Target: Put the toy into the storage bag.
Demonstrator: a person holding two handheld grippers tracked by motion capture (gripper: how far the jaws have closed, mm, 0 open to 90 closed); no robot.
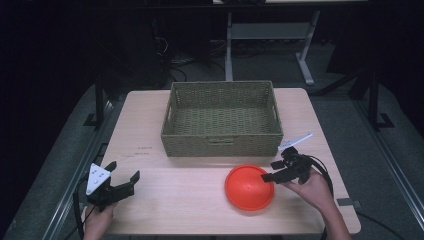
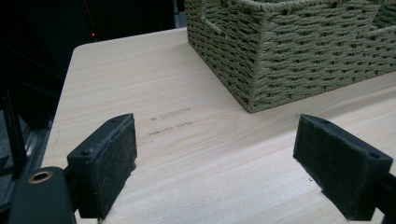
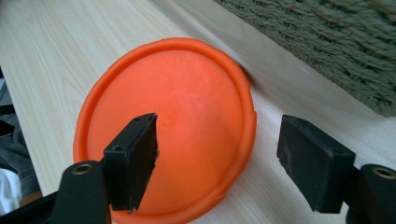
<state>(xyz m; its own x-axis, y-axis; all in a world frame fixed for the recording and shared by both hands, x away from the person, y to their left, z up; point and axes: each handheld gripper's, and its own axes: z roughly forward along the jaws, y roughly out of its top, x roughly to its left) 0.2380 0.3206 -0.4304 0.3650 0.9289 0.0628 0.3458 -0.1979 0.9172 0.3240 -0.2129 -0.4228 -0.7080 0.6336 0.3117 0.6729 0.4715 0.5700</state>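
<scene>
1. The right gripper (image 1: 272, 171) sits at the near right part of the table, held by the person's right hand (image 1: 312, 189). Its jaws stand apart and straddle the right edge of the orange plate: in the right gripper view one jaw hangs over the plate's surface and the other over bare wood beside the rim. Whether a pad touches the plate I cannot tell.
2. The left gripper (image 1: 123, 176) rests at the near left corner in the left hand (image 1: 98, 220), with a grey three-cornered plate on top. Its jaws gape wide with nothing between them but bare tabletop, as the left gripper view shows.
3. There is one orange plate (image 1: 248, 187), round with a raised rim. It lies flat on the table, in front of the basket's near right corner and close to it but apart from it, well away from the left gripper.
4. There is one basket (image 1: 222, 144), woven, olive green and rectangular, standing in the far middle of the table. Its inside looks empty. A small tag-like patch sits in the middle of its near wall; nothing on it can be read.
5. There is one table (image 1: 165, 195), of pale wood grain. A few faint dark marks lie on it left of the basket, too small to read as writing.
6. No brand or legible lettering shows on the plate or the grippers.
</scene>
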